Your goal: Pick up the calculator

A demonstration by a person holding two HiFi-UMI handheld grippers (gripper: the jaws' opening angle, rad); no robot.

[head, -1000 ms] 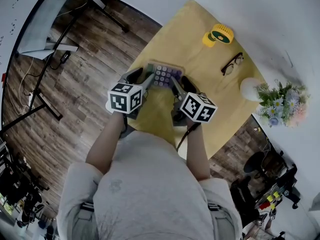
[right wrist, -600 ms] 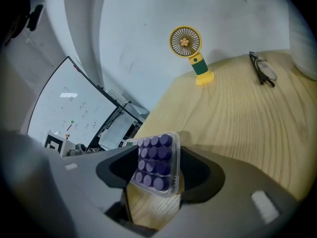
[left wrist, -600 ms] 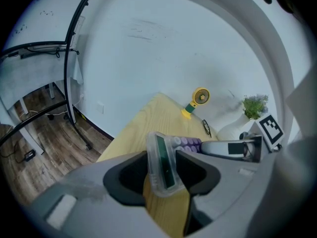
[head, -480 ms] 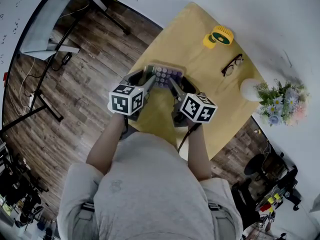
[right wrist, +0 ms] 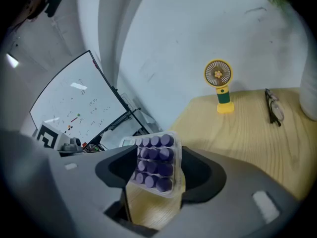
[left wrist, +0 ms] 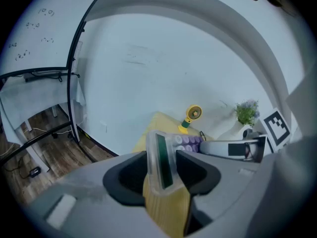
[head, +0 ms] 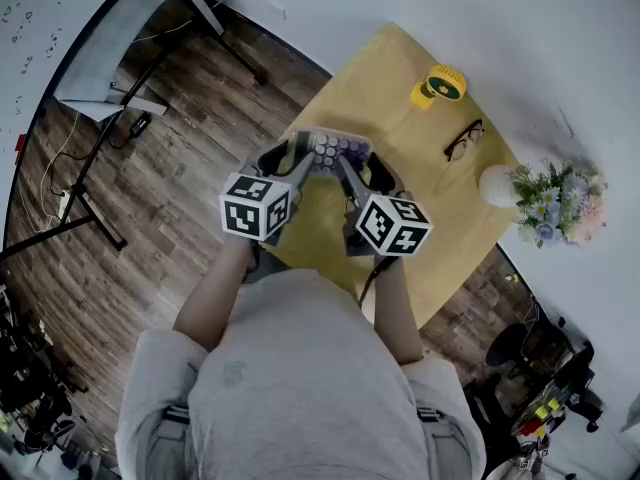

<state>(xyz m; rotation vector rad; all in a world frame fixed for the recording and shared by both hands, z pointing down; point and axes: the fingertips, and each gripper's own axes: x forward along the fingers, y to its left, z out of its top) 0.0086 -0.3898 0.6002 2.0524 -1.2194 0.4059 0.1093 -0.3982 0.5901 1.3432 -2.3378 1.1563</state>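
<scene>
While L gripper (left wrist: pixel 162 175) and R gripper (right wrist: pixel 157 171) each take one end, the clear plastic calculator w/ round purple keys (head: pixel 335 150) sits tilted above the yellow wooden table (head: pixel 400 203).
L jaws pinch the green display end. R jaws have the keypad end between them, pads on its side edges, and are opening. Calculator bridges the two tools, w/ bare table under the jaws. Ahead of R gripper and to its right, a small yellow hand fan (head: pixel 440 85) and dark-framed glasses (head: pixel 465 139) rest on the table, well apart from both tools.
</scene>
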